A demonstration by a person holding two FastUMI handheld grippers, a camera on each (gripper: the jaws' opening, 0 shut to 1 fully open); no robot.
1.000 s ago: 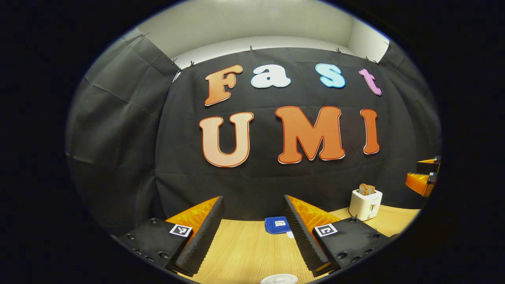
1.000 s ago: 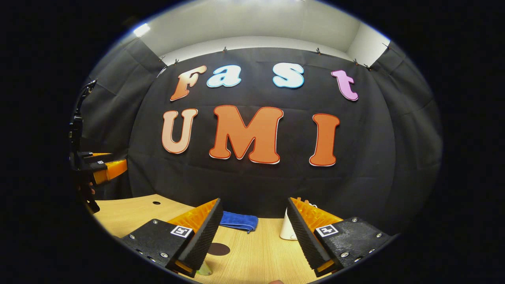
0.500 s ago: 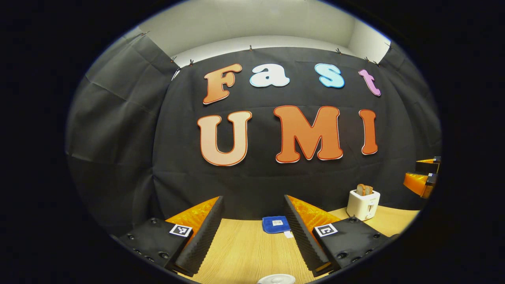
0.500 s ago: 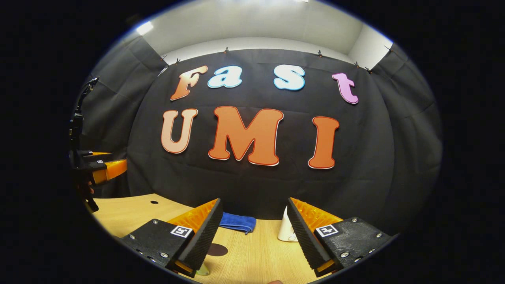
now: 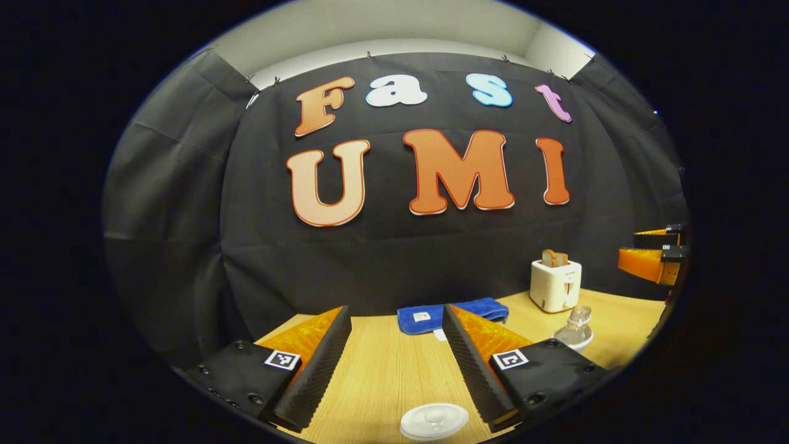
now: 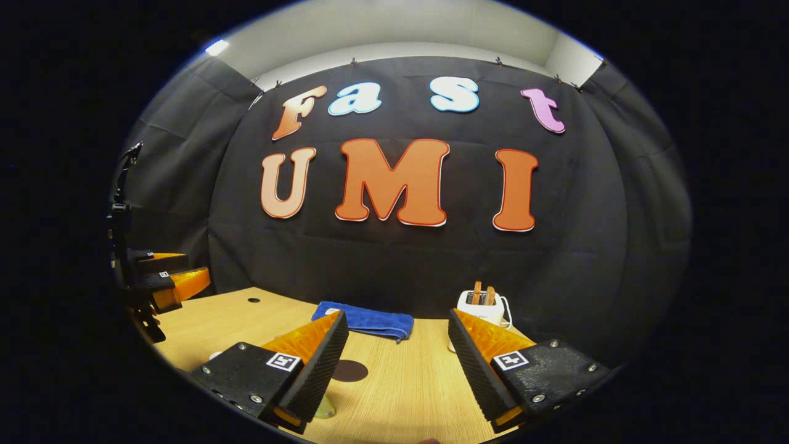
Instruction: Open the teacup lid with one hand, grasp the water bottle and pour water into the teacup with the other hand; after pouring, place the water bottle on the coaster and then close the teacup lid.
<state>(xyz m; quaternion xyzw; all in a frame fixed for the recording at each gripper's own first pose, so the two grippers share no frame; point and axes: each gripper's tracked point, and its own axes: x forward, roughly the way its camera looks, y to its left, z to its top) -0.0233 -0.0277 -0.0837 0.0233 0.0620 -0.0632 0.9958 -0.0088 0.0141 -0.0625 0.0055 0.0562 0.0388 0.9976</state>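
In the left gripper view, my left gripper [image 5: 394,309] is open above the wooden table, nothing between its fingers. The white teacup lid [image 5: 434,420], with a small knob, lies low between them at the near edge. A clear water bottle [image 5: 574,330] stands to the right, beyond the right finger. In the right gripper view, my right gripper [image 6: 397,316] is open too, holding nothing. The dark round coaster [image 6: 349,370] lies on the table just ahead of its left finger. A pale see-through base [image 6: 324,408] peeks out beside that finger; what it is I cannot tell.
A white toaster [image 5: 555,285] with toast stands at the back right, also the toaster [image 6: 484,302]. A folded blue cloth [image 5: 444,313], the same cloth [image 6: 368,320], lies by the wall. The other gripper [image 6: 166,280] hovers at the far left; its counterpart [image 5: 653,262] at the far right.
Both views have tipped downward and more table shows. The lid has come further into the left view, the bottle has appeared there, and the toaster now shows whole in the right view.
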